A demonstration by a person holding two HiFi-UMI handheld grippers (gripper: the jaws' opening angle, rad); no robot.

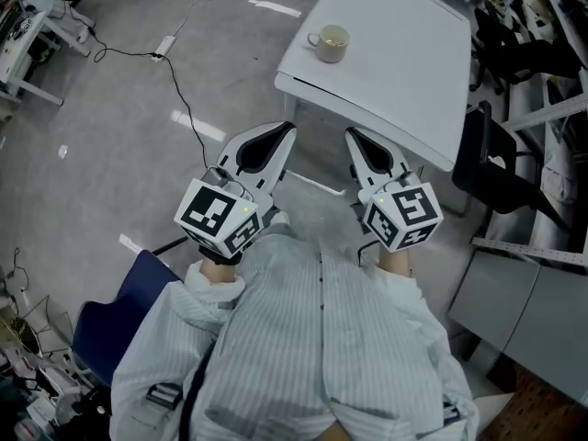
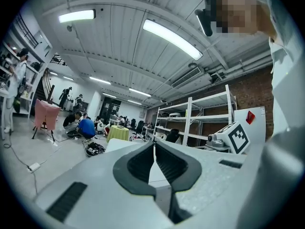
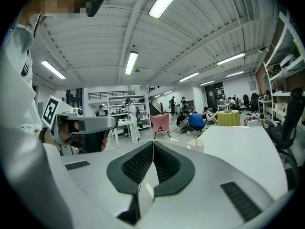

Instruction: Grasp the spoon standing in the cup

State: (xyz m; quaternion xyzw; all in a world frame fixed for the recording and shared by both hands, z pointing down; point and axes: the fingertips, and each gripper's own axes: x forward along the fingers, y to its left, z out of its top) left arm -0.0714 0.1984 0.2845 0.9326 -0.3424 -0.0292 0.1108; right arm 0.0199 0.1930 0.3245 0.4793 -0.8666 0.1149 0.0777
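Left tongs (image 1: pixel 287 129) and right tongs (image 1: pixel 352 134) are both fully closed, jaws pressed together with nothing held. A person in a pale striped shirt (image 1: pixel 312 338) holds them side by side, close to the chest, pointing toward a white desk (image 1: pixel 404 72). A pale cup (image 1: pixel 329 43) sits near the desk's left corner, well apart from both tongs. In the right gripper view, a thin spoon (image 3: pixel 194 139) stands in the cup.

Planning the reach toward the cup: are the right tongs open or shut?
Shut. The grey right tongs show their dark ribbed pads meeting at the tips, with nothing between them.
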